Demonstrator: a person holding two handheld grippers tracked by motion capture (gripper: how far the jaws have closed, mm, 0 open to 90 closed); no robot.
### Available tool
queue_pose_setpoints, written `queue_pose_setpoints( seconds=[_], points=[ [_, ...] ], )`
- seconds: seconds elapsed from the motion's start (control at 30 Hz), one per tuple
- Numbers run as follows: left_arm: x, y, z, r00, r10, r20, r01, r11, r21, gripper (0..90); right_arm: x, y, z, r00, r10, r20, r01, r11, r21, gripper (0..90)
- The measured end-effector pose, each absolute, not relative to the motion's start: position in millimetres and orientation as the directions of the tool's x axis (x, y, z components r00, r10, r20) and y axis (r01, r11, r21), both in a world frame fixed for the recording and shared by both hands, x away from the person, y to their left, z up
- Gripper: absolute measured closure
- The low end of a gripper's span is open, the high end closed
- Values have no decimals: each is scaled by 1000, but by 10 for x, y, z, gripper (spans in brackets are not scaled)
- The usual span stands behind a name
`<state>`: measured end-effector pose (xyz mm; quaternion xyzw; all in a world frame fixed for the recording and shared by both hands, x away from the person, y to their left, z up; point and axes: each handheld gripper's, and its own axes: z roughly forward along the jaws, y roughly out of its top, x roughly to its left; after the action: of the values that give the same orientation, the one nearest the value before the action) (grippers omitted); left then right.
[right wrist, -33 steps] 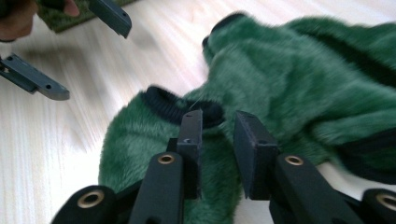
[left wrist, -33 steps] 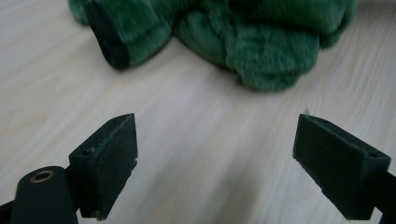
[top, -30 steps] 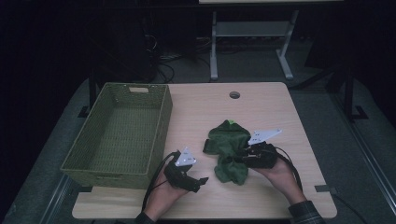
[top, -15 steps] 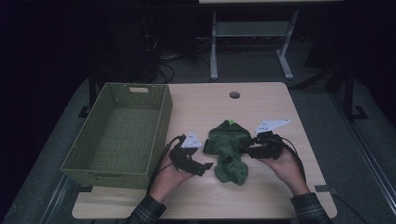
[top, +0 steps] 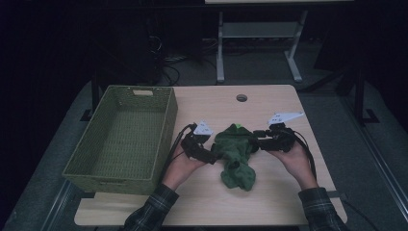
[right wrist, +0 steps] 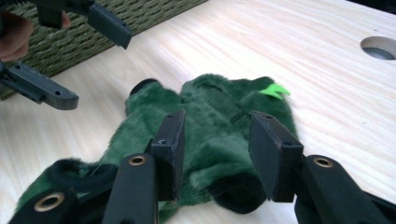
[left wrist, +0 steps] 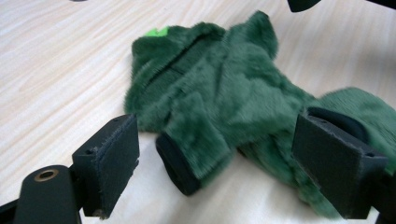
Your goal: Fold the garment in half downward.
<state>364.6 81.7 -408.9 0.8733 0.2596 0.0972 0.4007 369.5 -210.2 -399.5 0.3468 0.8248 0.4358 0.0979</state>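
Green fleece garment [top: 235,154] lies crumpled mid-counter [top: 269,202], basket [top: 82,166] at 9 o'clock. Folding step, it seems. Left tool [left wrist: 233,154] spread, sleeve between pads, unpinched. Right tool [right wrist: 217,156] jaws just been opening, cuff between, released. Next: regrip sleeves, fold inward.

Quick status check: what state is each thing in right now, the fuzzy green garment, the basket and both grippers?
Green garment: lying crumpled on the table, sleeves with black cuffs folded in, not lifted.
Basket: upright, empty, left of the garment.
Left gripper: jaws open, a sleeve lying between them, not pinched.
Right gripper: jaws have just been opening, garment fabric under the gap, pads not pressing on it.
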Motion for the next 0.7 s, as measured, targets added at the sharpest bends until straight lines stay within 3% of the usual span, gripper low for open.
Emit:
queue_pose_setpoints(
  seconds=[0.33, 0.7],
  points=[
    [3994, 746, -4134, 822, 569, -41, 401, -526, 750, 244, 3976, -2149, -4024, -703, 697, 140, 508, 354, 786, 548],
    [4397, 694, -4388, 800, 598, -51, 437, -522, 733, 359, 4230, -2165, -4340, -669, 727, 157, 573, 369, 731, 539]
  ],
)
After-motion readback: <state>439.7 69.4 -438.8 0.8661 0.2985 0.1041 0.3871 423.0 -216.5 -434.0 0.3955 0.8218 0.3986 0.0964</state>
